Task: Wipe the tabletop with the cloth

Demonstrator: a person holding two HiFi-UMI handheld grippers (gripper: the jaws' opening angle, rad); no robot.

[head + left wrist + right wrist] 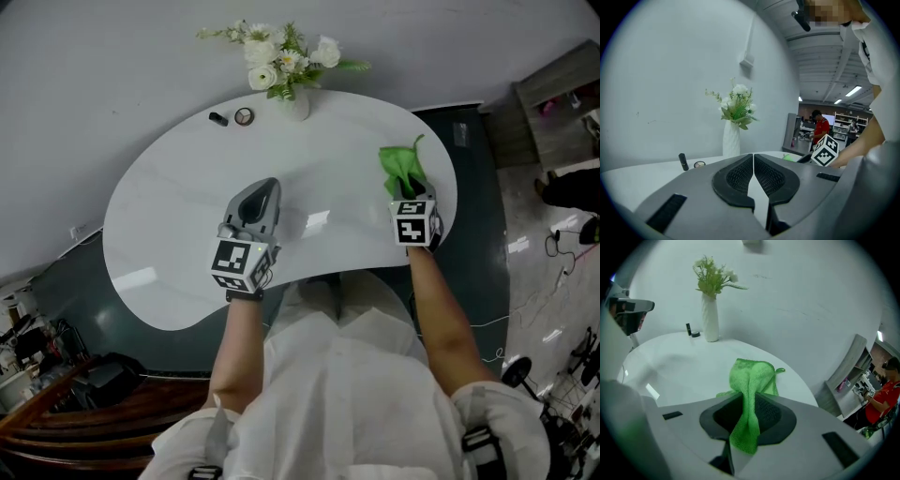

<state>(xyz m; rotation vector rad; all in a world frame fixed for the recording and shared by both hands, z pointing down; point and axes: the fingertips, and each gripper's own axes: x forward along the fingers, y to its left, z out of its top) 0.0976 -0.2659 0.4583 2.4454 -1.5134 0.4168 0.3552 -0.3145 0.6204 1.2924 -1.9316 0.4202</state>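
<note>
**Left gripper empty over the table, right gripper pinching the green cloth**

The left gripper is held over the white tabletop, its jaws pressed together at the tips with nothing between them; in the left gripper view only a thin wedge of the pale surface shows behind the meeting pads. Ahead of this gripper and a little to its left, near the table's far edge, stands a small dark cylinder, with a small round item just beside it. Straight ahead of its jaws is a white vase holding white flowers.

To the right of the left gripper, well apart from it, the right gripper sits near the table's right edge. Its jaws are closed on the green cloth: in the right gripper view a gathered strip of the fabric runs down between the two pads, and its lower end hangs behind them. The rest of the cloth bunches up ahead of the jaw tips, with a small loop sticking out at its far right corner. From the head view, whether the bunched part touches the tabletop cannot be told. The vase stands far ahead of this gripper and to its left.
</note>
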